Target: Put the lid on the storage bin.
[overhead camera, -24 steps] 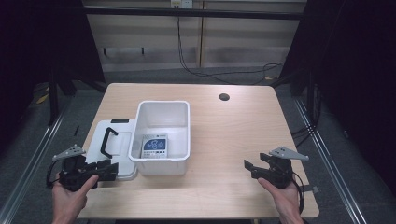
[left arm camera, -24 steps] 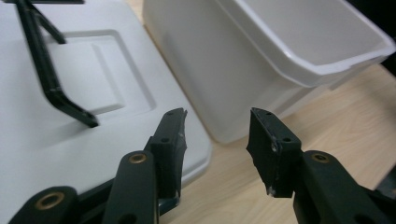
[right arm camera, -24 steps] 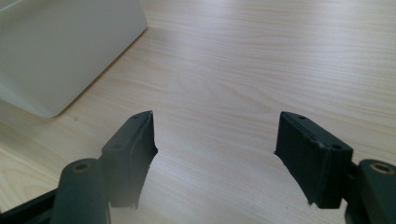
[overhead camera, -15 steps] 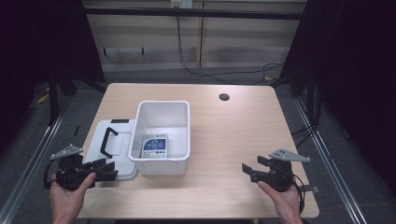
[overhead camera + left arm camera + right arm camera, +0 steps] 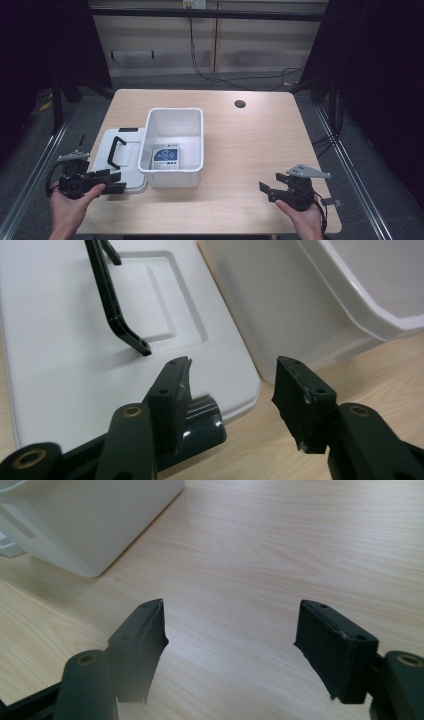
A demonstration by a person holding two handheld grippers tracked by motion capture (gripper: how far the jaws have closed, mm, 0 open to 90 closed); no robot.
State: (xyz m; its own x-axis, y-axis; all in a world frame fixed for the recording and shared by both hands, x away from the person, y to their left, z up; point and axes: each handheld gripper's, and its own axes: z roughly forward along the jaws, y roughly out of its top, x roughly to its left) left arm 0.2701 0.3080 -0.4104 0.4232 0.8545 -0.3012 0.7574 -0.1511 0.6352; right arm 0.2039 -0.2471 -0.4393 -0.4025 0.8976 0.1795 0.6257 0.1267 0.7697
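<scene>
Both open-jawed grippers, left gripper (image 5: 114,181) and right gripper (image 5: 265,190), have drawn back toward six o'clock, leaving the lid (image 5: 127,159) beside the white bin (image 5: 175,145) ungrasped.

Looks like a lab or recording rig, not a home. Pale wood tabletop (image 5: 250,150) with a cable hole (image 5: 240,104), ringed by black curtains (image 5: 380,75) and metal floor rails (image 5: 355,175). Loose cables (image 5: 240,75) trailing down a plain beige back wall (image 5: 150,45).
</scene>
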